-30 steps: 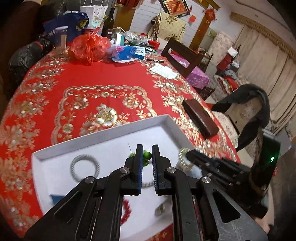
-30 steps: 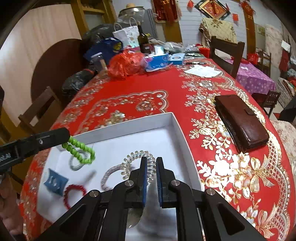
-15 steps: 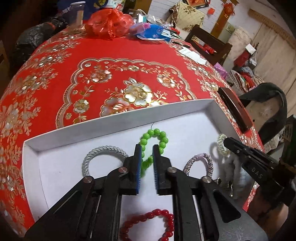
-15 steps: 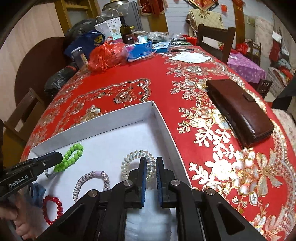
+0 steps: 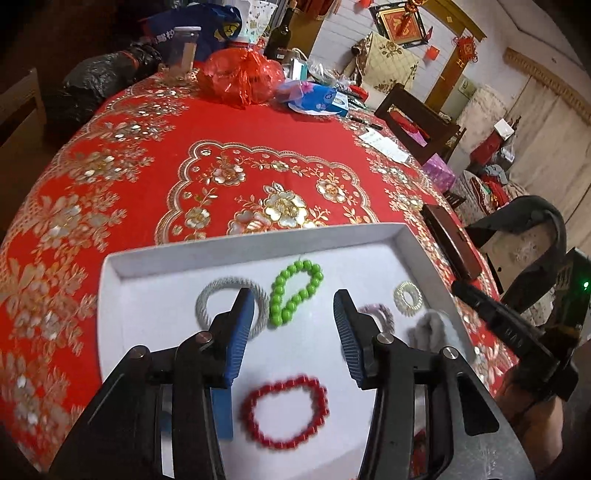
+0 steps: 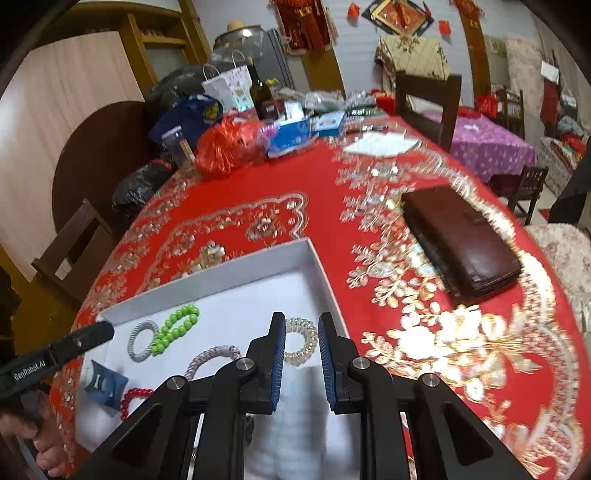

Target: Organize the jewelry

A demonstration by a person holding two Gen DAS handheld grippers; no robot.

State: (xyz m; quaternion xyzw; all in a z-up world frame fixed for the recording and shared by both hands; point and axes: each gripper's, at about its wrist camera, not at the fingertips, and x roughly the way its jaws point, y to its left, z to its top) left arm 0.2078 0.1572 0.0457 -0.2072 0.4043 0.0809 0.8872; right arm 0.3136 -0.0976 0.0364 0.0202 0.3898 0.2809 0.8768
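Green bead bracelet (image 5: 295, 291) flat in white tray (image 5: 255, 245), squashed oval, long axis diag. toward far-right corner; left gripper (image 5: 293, 314) jaws opening, nothing btwn; right gripper (image 6: 301, 345) jaws opening over clear coil band (image 6: 301, 341), not pinched.

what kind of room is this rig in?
Most likely a home dining or living room. A round table under a red and gold floral tablecloth, wooden dining chairs, a wine bottle among household clutter, and red wall decorations all point that way.
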